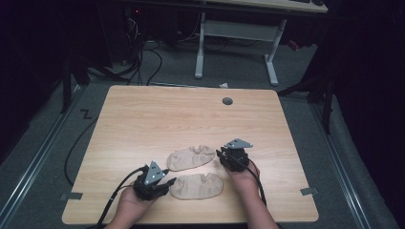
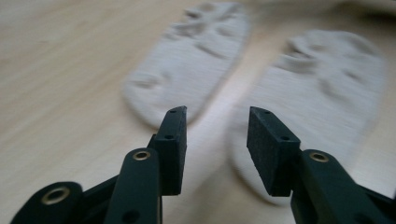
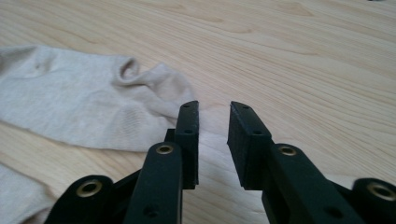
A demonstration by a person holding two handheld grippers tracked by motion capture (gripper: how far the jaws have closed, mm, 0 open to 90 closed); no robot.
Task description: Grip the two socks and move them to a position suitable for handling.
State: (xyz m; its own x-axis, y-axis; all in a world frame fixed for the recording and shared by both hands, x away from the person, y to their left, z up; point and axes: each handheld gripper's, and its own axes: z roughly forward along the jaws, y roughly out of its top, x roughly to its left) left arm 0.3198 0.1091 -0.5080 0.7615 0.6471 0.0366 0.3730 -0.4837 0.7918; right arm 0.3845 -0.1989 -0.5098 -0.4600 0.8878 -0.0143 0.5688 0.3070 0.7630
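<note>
Hand-held gripper, left [image 2: 215, 122], jaws apart w/ nothing between; high view shows both socks [image 1: 191, 157].

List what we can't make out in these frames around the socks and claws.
- Far sock: its right end in the high view sits behind the right claw.
- Near sock: blurred in the left claw view, so its weave can't be read; the left claw covers its closest tip.
- Near sock in the right claw view: cut off at the bottom left corner.
- Dark room beyond the table in the high view: too dim to identify.
</note>
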